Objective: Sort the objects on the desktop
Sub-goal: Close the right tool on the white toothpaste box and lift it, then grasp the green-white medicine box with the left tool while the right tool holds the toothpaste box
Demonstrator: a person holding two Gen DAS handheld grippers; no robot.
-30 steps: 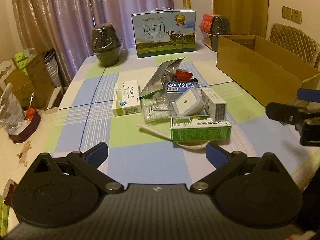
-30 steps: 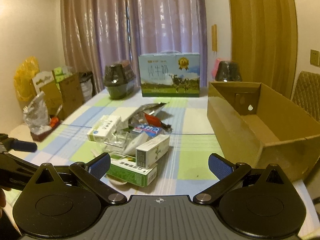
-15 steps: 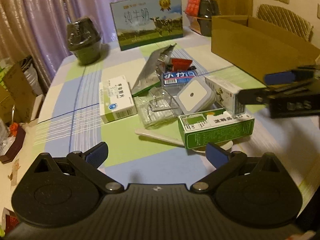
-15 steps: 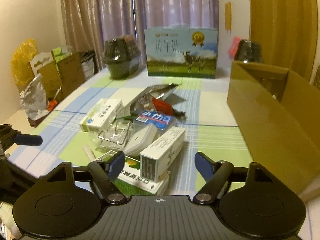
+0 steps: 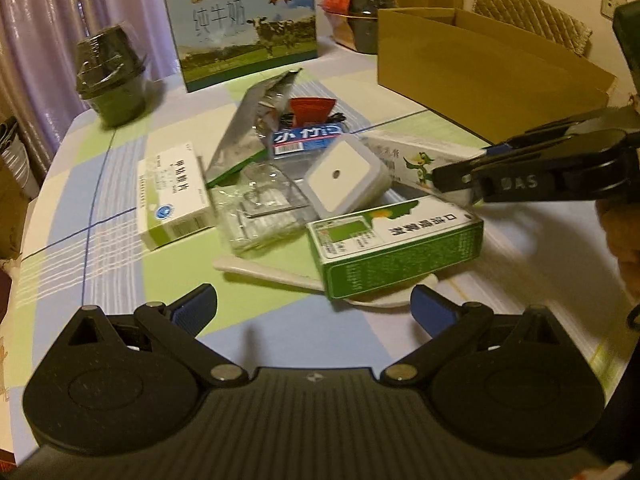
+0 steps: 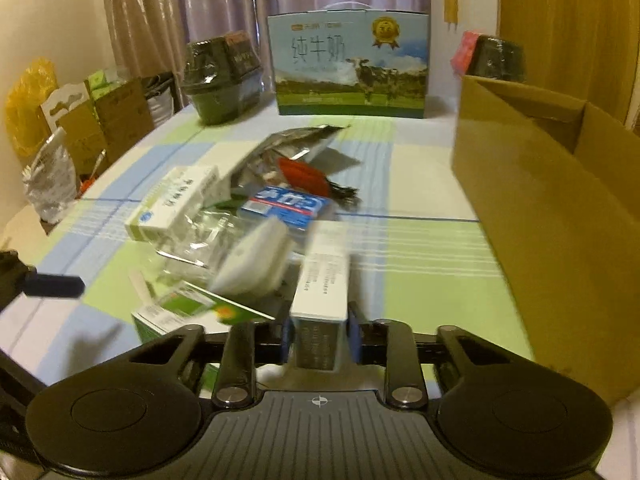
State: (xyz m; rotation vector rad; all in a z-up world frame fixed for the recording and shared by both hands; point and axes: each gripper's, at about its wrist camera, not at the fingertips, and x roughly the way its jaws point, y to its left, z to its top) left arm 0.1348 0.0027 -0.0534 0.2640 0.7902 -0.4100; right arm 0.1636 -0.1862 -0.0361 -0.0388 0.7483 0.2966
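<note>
Checked blue-and-green surface [image 5: 120, 280] under warm light, purple curtains behind, milk carton [image 6: 348, 64] at the far edge. Right tongs [image 6: 316, 338] clenched on a white medicine box [image 6: 322, 280], at the near right of the clutter, beside the green box [image 5: 400, 240] and white square device [image 5: 344, 176]. Left tongs [image 5: 314, 306] spread wide, grasping nothing, low over the surface before the pile. Open cardboard box [image 6: 552, 208] off to the right.

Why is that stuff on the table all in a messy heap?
It is an unsorted pile: the green box sits tilted on a white stick, and an opened foil bag lies crumpled. The right gripper grips a white box.
</note>
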